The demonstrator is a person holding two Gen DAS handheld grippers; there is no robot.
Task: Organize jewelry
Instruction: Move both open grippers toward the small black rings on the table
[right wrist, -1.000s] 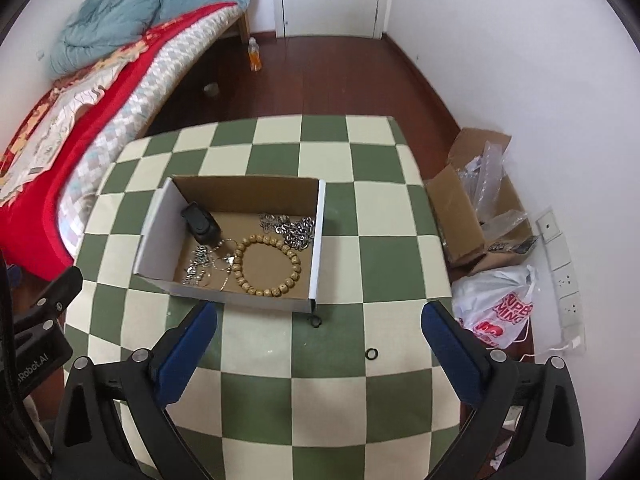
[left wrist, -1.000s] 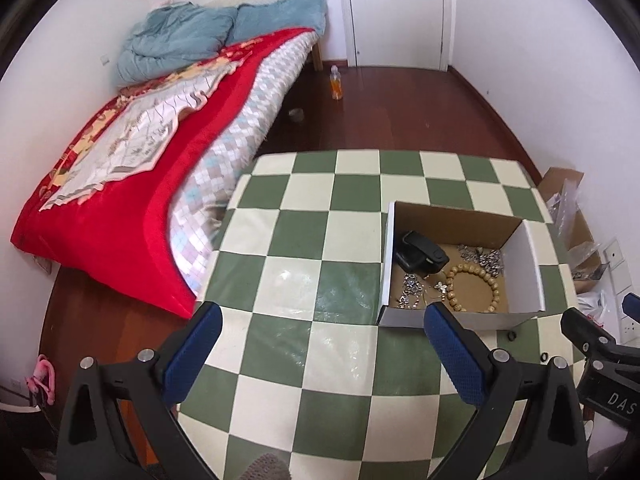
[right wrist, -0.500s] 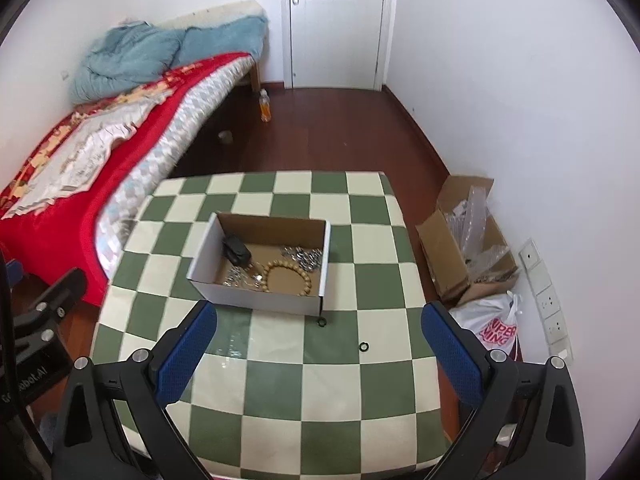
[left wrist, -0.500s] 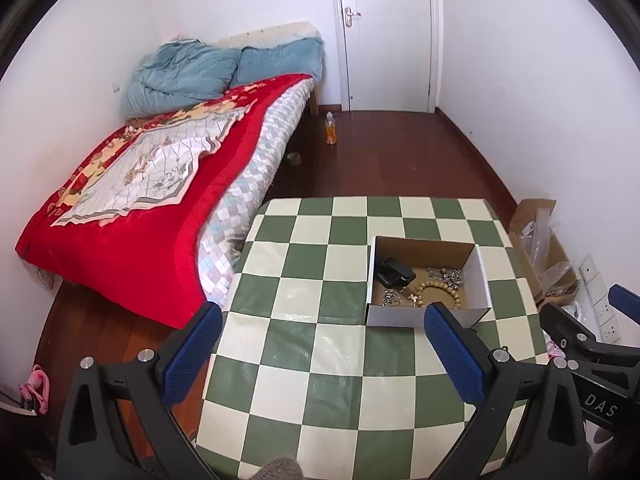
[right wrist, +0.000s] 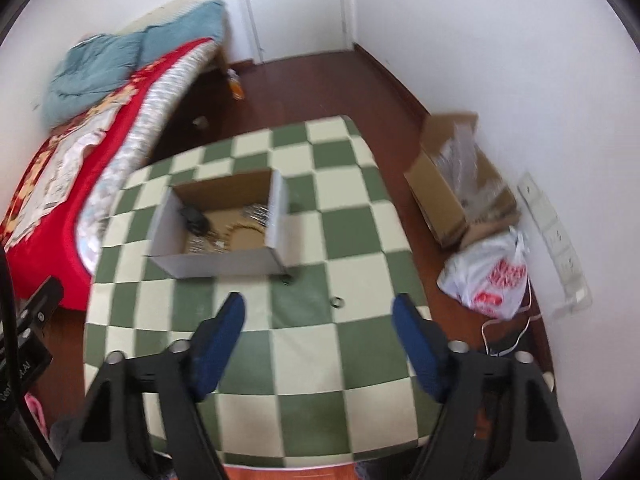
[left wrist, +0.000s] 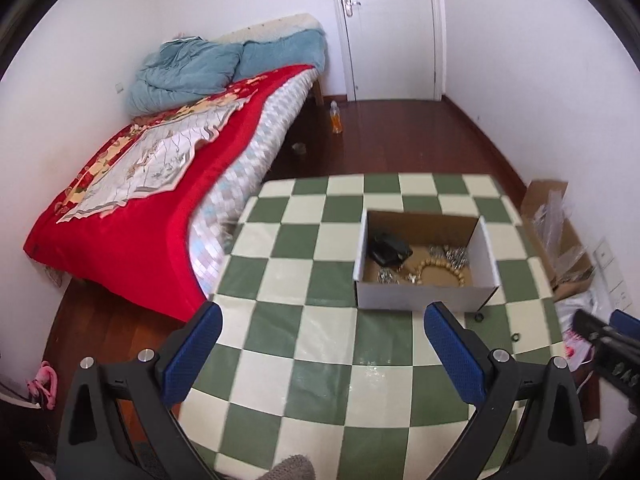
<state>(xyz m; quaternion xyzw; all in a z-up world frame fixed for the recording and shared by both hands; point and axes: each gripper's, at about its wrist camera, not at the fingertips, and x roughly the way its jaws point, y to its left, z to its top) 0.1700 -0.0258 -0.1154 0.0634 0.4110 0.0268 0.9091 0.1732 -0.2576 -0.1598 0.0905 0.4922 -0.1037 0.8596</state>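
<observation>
An open white cardboard box (left wrist: 426,296) stands on the green-and-cream checkered table (left wrist: 320,344). It holds a wooden bead bracelet (left wrist: 440,270), a black item (left wrist: 390,249) and silver jewelry (left wrist: 454,254). Two small black rings (left wrist: 479,316) (left wrist: 517,337) lie on the table by the box's near right corner. My left gripper (left wrist: 320,350) is open and empty, above the table's near side. My right gripper (right wrist: 320,338) is open and empty; the box (right wrist: 224,220) and a ring (right wrist: 337,301) lie beyond it.
A bed with a red blanket (left wrist: 152,184) stands left of the table. A brown carton (right wrist: 456,184) and a white plastic bag (right wrist: 492,276) sit on the floor at the right wall. A bottle (left wrist: 336,118) stands on the floor near the door (left wrist: 388,28).
Both grippers have pulled back and up from the box. The right gripper has tilted and its fingers stand closer together than before, still open.
</observation>
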